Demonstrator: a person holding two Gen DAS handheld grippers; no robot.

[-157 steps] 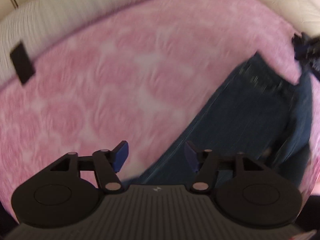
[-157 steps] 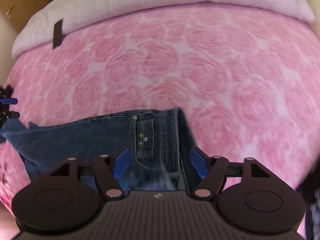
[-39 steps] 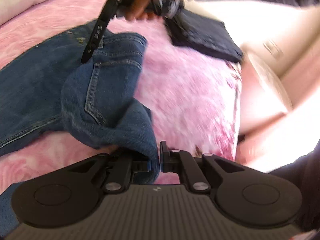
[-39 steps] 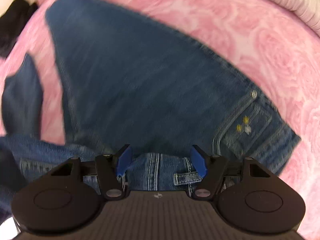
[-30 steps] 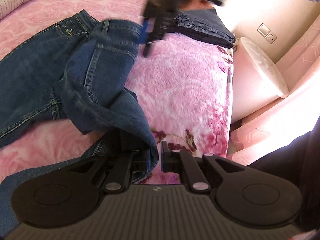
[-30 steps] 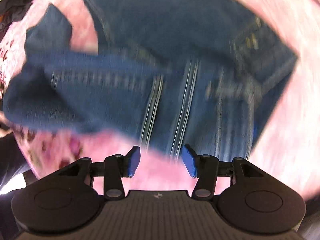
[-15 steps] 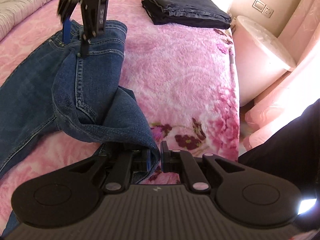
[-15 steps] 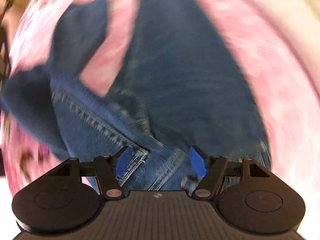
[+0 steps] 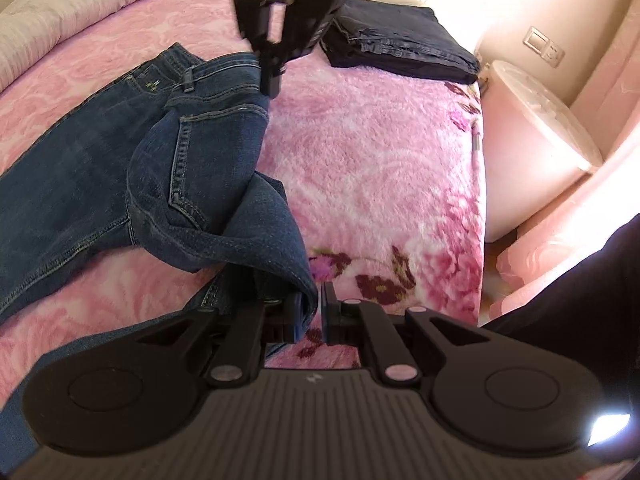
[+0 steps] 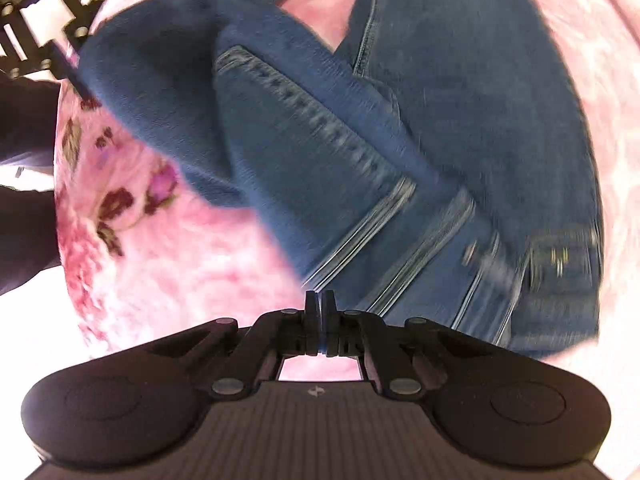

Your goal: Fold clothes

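Observation:
Blue jeans (image 9: 100, 168) lie partly spread on the pink rose blanket (image 9: 380, 168), with one part bunched and lifted toward me. My left gripper (image 9: 310, 312) is shut on a fold of that bunched denim at the near edge of the bed. My right gripper (image 9: 272, 80) hangs at the far corner of the waistband, fingers together. In the right wrist view the right gripper (image 10: 320, 308) is shut, its tips just touching the waistband edge of the jeans (image 10: 460, 120), with no cloth visibly between the pads. The left gripper (image 10: 40, 20) shows at the upper left there.
A stack of folded dark clothes (image 9: 400, 44) sits at the far right corner of the bed. A pale round bedside table (image 9: 540, 120) stands beyond the bed's right edge. A light quilt (image 9: 80, 4) lies along the far left. A dark sleeve (image 9: 580, 280) is at right.
The right gripper has gone from open to shut and moved to the waistband corner. The left gripper stays shut on the denim fold, hardly moved.

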